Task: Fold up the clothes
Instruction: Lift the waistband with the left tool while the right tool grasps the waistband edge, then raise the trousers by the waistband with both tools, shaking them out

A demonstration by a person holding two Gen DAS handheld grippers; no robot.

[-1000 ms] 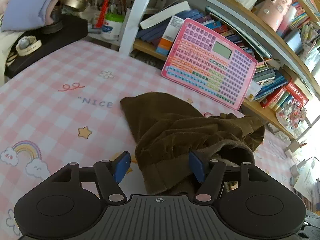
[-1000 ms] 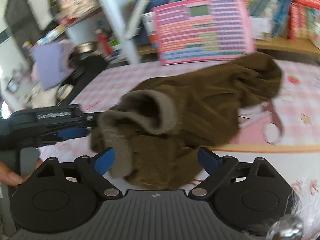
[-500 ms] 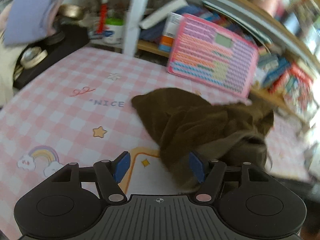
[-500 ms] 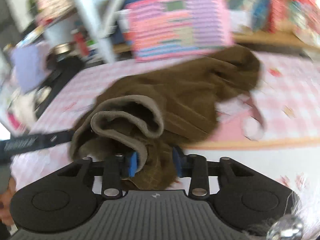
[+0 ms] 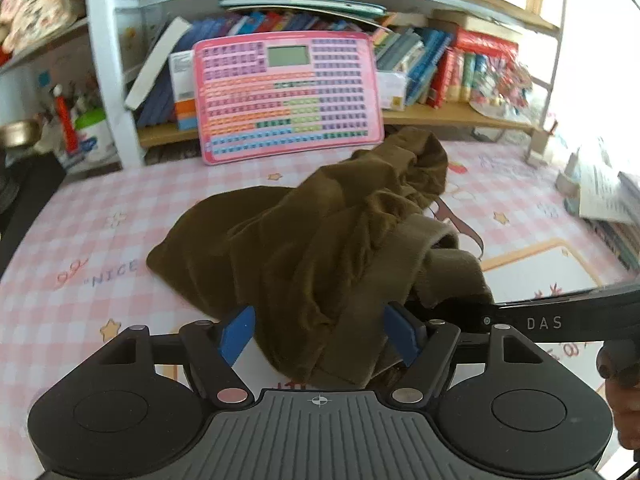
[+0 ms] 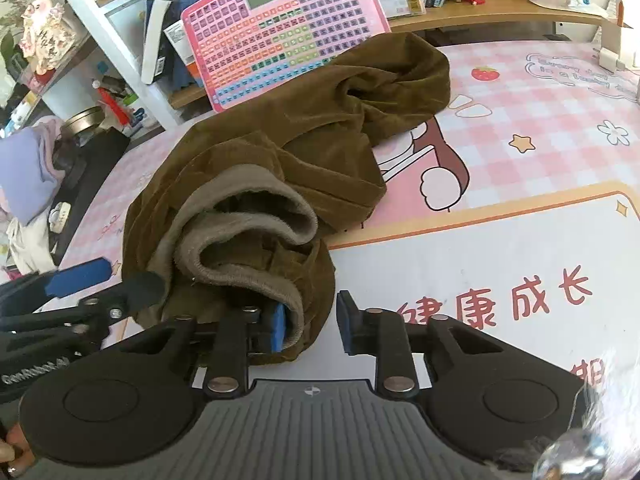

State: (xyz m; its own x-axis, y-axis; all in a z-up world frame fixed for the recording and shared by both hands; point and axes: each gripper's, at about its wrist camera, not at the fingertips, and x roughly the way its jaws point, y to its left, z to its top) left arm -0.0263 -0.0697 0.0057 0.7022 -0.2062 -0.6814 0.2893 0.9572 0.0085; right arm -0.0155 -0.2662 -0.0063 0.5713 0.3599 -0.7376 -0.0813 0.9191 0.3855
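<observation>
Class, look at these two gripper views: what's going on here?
A person holds a gripper in each hand over a crumpled brown garment on a pink checked mat. The left gripper is open, its pads either side of the near edge. The right gripper is open too, one pad tucked into the ribbed hem. No fold is made yet.

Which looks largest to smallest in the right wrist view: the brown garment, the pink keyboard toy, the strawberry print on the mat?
1. brown garment, though it lies nearest the camera
2. pink keyboard toy
3. strawberry print, plainly smallest
</observation>
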